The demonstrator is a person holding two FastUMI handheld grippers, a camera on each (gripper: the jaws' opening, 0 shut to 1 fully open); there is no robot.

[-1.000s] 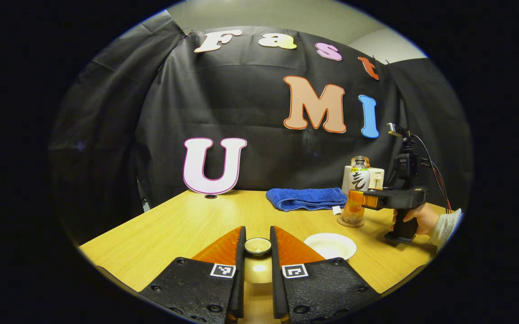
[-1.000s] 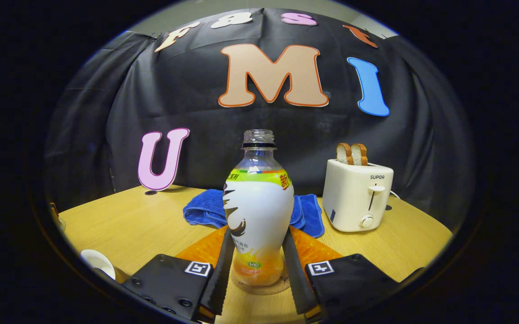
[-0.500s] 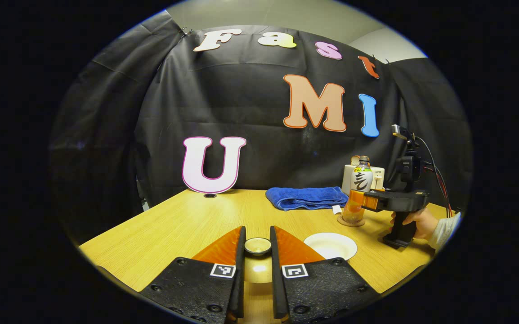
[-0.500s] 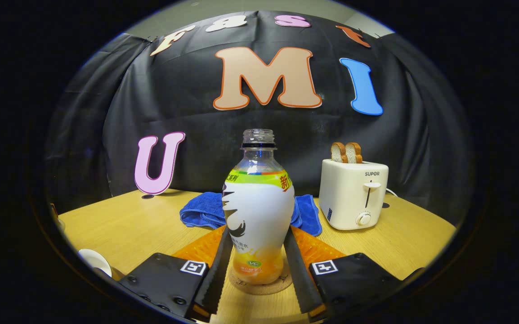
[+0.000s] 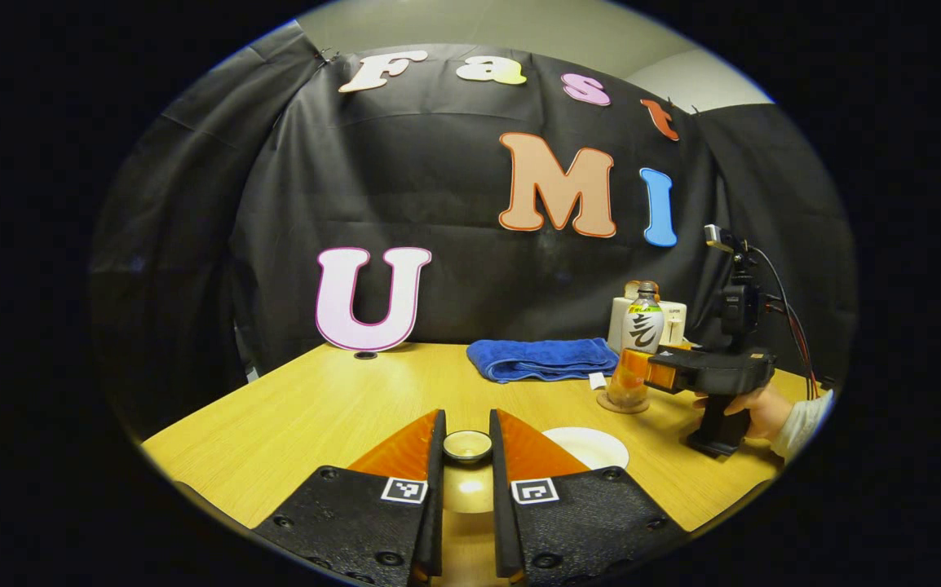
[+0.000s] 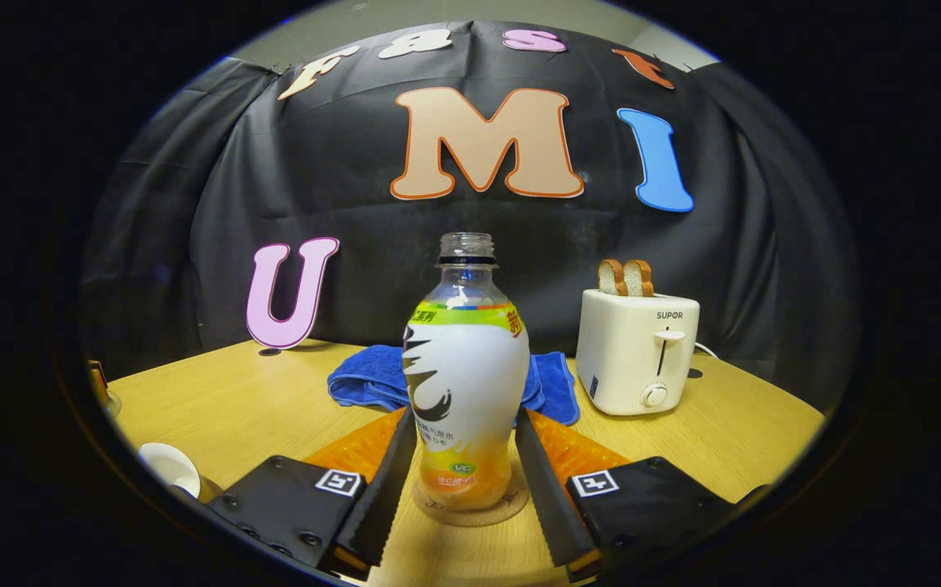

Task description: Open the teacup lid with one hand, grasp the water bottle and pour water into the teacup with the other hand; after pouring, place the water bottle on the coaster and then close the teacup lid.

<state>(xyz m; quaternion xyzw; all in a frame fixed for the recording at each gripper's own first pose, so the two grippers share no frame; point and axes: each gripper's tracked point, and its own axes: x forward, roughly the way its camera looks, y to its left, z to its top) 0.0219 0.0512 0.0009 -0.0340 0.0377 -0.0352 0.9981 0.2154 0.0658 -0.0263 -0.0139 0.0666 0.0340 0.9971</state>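
In the right gripper view a clear bottle (image 6: 466,383) with a white and orange label, no cap, stands upright on a round cork coaster (image 6: 483,512). My right gripper (image 6: 466,417) is open around its lower part, with a thin gap on each side. My left gripper (image 5: 467,428) is shut on the knob of the teacup lid (image 5: 467,447) and holds it above the table. The white teacup (image 5: 586,447) stands open just right of the lid and shows again as the teacup (image 6: 165,469) at the lower left. Farther right are the bottle (image 5: 632,359) and the right gripper (image 5: 640,377).
A folded blue towel (image 6: 373,379) lies behind the bottle. A white toaster (image 6: 638,350) with two bread slices stands at the back right. A hand (image 5: 752,408) holds the right gripper's handle. The wooden table (image 5: 332,408) ends at the black cloth wall.
The bottle has come down onto the coaster. The right fingers, pressed on it a second ago, have spread and drawn back a little. The left gripper still holds the lid.
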